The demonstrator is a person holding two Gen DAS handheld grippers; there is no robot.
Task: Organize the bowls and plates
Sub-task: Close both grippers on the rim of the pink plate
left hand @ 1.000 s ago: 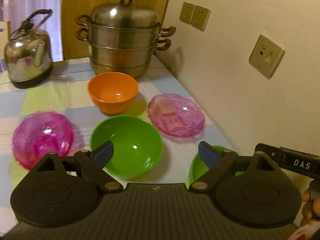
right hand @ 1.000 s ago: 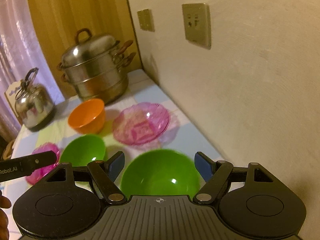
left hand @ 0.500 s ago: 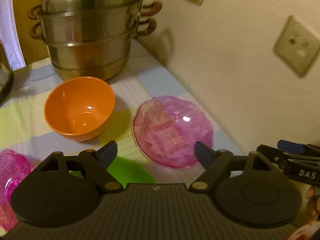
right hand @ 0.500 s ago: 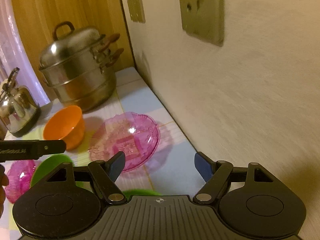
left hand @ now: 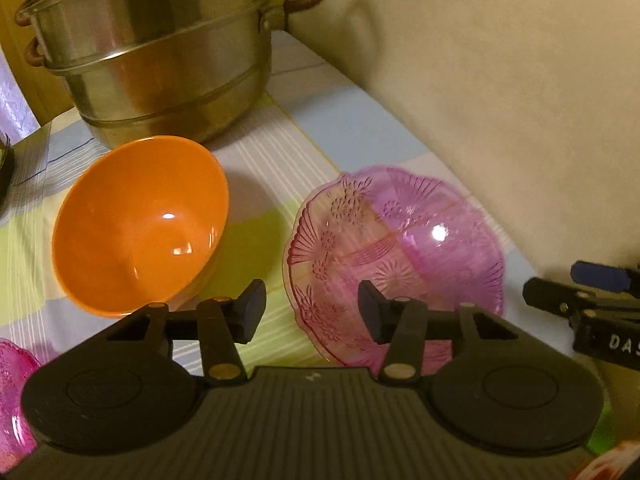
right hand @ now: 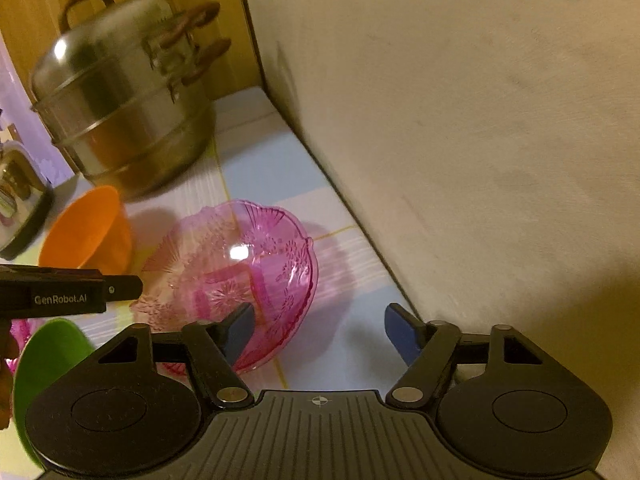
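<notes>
Reading the lettering first: the left tongs [left hand: 312, 312] bore white print "GenRobot.AI" on their side, legible from the right wrist view; the right tongs [right hand: 318, 332] showed "DAS", cut off at the frame edge, in the left wrist view.

The pink plate [left hand: 400, 248] was clear pink glass or plastic, shallow, with a scalloped rim and pressed flower and fan patterns. It lay on the checked cloth of the tabletop [left hand: 360, 120], near the wall [left hand: 500, 80] and just right of the orange bowl [left hand: 136, 228]. The bowl was plain, glossy and deep. A steel steamer pot [left hand: 160, 48] stood behind both.

The left tongs were partly spread and closing, one finger over the cloth between bowl and plate, the other over the plate's near part; the plate's left rim lay between them, no pad pressing on it. The right tongs were spread wide and closing, the left finger at the plate's near right rim, the other over bare cloth; contact could not be told.

A green bowl [right hand: 44, 364] and a second pink dish [left hand: 10, 396] sat at the near left.
</notes>
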